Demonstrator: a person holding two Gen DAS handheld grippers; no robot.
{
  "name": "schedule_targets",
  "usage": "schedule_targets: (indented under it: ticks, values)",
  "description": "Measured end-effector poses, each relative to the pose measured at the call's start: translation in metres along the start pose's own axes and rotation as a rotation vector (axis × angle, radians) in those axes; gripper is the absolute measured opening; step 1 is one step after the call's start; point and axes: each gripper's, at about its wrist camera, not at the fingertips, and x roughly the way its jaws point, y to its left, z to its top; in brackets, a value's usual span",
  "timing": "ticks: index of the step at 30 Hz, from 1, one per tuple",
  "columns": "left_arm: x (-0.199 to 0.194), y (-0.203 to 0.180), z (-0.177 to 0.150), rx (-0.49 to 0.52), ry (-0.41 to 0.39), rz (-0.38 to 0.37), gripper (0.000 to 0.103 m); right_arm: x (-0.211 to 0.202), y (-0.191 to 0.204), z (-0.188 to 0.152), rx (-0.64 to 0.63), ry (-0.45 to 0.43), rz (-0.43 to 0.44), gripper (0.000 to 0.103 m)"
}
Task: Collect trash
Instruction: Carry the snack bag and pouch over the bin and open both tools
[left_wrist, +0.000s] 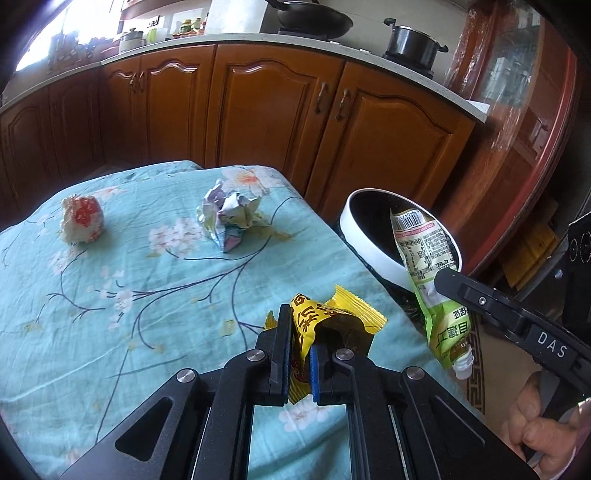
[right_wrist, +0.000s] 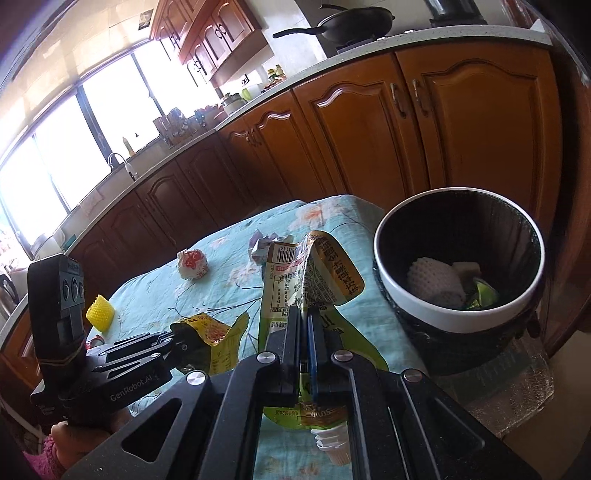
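Left hand-held gripper (left_wrist: 299, 354) closed on a yellow wrapper (left_wrist: 325, 317), fingers pinching its crumpled lower part, rest of the wrapper fanning out beyond the tips, above the right edge of the surface (left_wrist: 110, 314). Seen from the right wrist view too: same wrapper (right_wrist: 210, 328) at the tips of the left hand-held gripper (right_wrist: 181, 341), over the surface's (right_wrist: 221, 288) near part.

Right hand-held gripper (right_wrist: 304, 325) closed flat on a green pouch (right_wrist: 314, 273), jaws nearly touching with the pouch sandwiched between. Barcoded top end standing up past the fingertips, white spout cap hanging below the fingers. Pouch held just off the right edge of the surface, beside the bin (right_wrist: 458, 314) and not yet inside. In the left wrist view, the pouch (left_wrist: 424, 266) hangs spout-down in front of the bin's (left_wrist: 369, 243) white rim, the right hand-held gripper (left_wrist: 454, 280) clamping it mid-length.

Bin standing past the right edge of the surface, holding a white foam net, something pale and a green scrap at the bottom.

Left on the surface: a crumpled foil wad (left_wrist: 229, 218) toward the far edge, a red-and-white paper ball (left_wrist: 83, 219) nearer the far left corner, both well apart from either hand-held gripper. A yellow foam sleeve (right_wrist: 99, 312) near the left edge, close behind the left hand-held gripper.
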Motion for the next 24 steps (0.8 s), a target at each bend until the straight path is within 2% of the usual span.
schedule_targets:
  ticks: [11,24]
  values:
    - [0.026,-0.037,0.008,0.057,0.031,-0.025,0.006,-0.024,-0.042,0.004,0.065,-0.046,-0.049,0.003]
    - [0.054,-0.063,0.029,0.098,0.038,-0.05,0.006,-0.033,-0.068,0.011,0.1,-0.068,-0.091,0.003]
